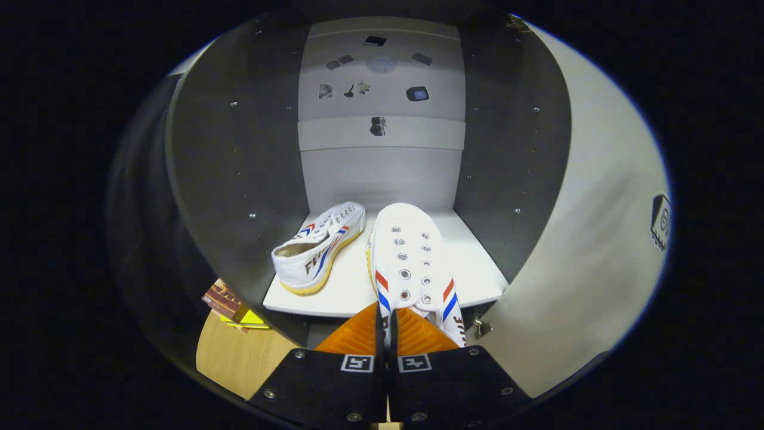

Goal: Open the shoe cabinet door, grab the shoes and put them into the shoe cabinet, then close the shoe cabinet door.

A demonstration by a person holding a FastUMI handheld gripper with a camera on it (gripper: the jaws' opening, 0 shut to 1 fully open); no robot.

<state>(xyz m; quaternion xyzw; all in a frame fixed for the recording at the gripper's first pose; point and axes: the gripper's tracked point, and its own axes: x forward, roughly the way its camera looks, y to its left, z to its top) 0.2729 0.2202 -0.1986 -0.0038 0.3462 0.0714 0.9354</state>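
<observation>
My gripper [387, 325] is shut on the heel end of a white sneaker [409, 263] with red and blue side stripes. The shoe points away from me, its toe over the white shelf [477, 269] inside the shoe cabinet. A second matching white sneaker [319, 248] lies on the same shelf, left of the held one, angled with its heel toward me. The cabinet door [597, 227] stands swung open on the right. Dark side walls [239, 167] frame the compartment.
A pale back panel [382, 107] with small stickers closes the cabinet's rear. A metal hinge [481, 326] sits at the door's lower inner corner. Outside, lower left, a round wooden tabletop [233, 358] carries a small box and yellow paper [230, 304].
</observation>
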